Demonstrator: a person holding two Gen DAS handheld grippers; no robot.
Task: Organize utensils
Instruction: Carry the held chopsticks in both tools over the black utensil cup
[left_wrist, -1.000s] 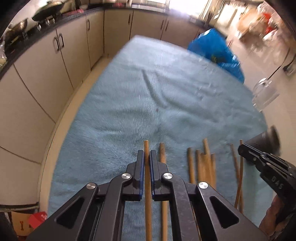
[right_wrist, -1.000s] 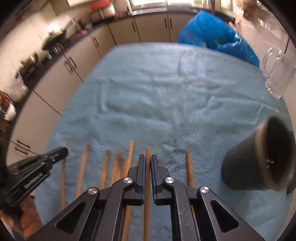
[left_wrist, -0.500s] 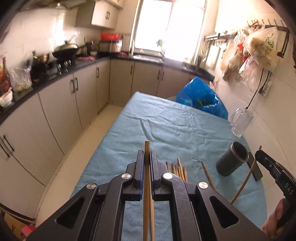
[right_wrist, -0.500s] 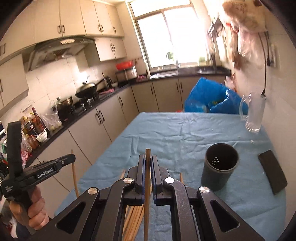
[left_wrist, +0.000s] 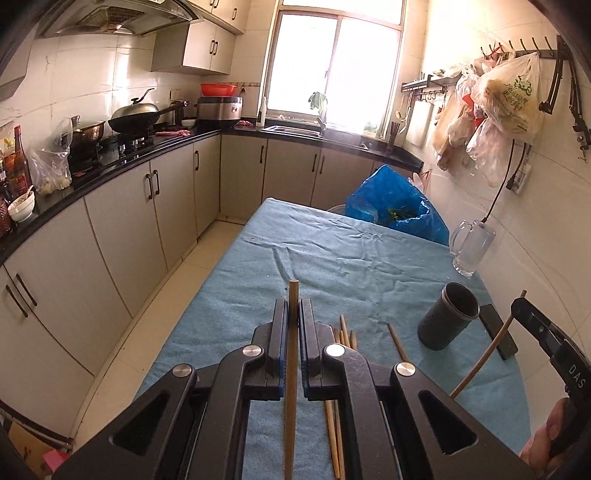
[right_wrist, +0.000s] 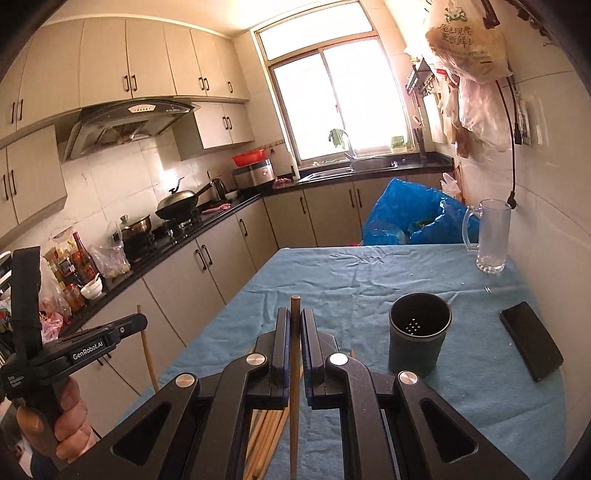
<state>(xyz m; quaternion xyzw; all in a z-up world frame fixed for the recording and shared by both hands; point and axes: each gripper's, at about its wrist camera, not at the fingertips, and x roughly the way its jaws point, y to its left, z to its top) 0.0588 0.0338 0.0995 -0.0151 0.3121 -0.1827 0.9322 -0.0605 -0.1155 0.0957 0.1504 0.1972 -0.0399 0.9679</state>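
My left gripper (left_wrist: 294, 309) is shut on a wooden chopstick (left_wrist: 291, 365), lifted above the blue-towelled table (left_wrist: 325, 258). My right gripper (right_wrist: 294, 317) is shut on another wooden chopstick (right_wrist: 294, 373). Each gripper appears at the edge of the other's view, its chopstick hanging below it: the right one (left_wrist: 517, 304) and the left one (right_wrist: 142, 319). A dark grey utensil holder (right_wrist: 419, 334), upright and empty, stands on the table to the right of both grippers (left_wrist: 448, 317). Several loose chopsticks (left_wrist: 345, 336) lie on the towel beneath the grippers.
A black phone (right_wrist: 532, 341) lies right of the holder. A glass mug (right_wrist: 491, 236) and a blue plastic bag (right_wrist: 410, 216) sit at the table's far end. Kitchen cabinets and a black counter (left_wrist: 122, 162) run along the left, with a floor aisle between.
Both grippers rose from the towel, each carrying its chopstick, and tilted up, so the views swung from the tabletop to the whole kitchen. The loose chopsticks stayed on the towel.
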